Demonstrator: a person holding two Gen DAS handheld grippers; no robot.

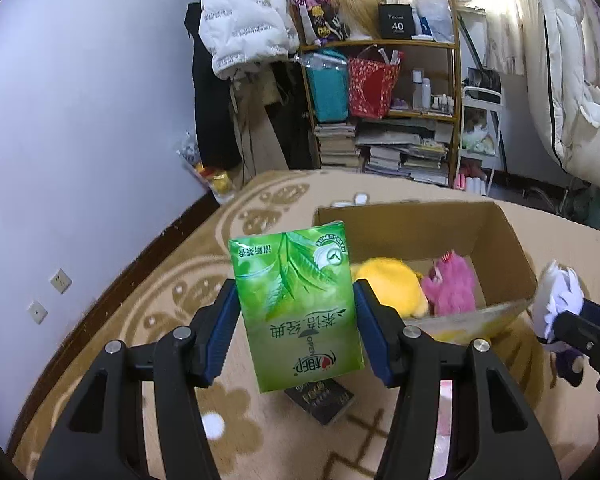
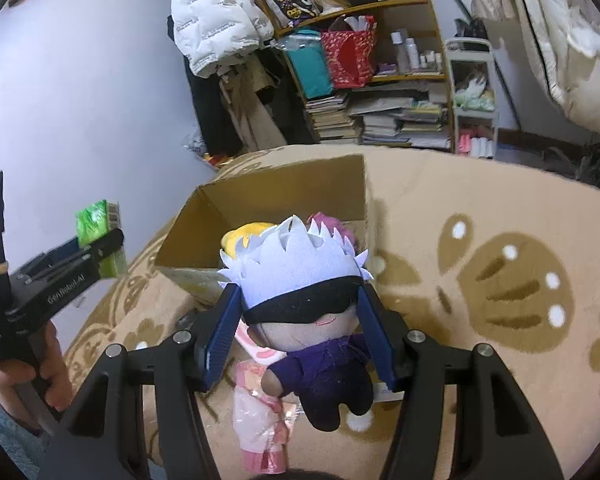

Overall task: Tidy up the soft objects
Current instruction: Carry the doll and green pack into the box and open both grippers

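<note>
Carton (image 1: 496, 240): lay open on the rug, yellow and pink toys inside. Doll (image 2: 300, 304): clamped at the head by right tool (image 2: 300, 320), above the rug before the carton. Tissue pack (image 1: 296, 308): pinched in left tool (image 1: 296, 320), near the carton. Advice: carry each over the rim before letting go.

We've got a beige patterned rug (image 2: 480, 208) with a cardboard box (image 2: 284, 188), pink packet (image 2: 260, 432) and dark booklet (image 1: 320, 400) lying on it.

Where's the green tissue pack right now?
The green tissue pack is clamped in the left gripper, held in the air above the rug, just short of the cardboard box holding the yellow plush.
</note>
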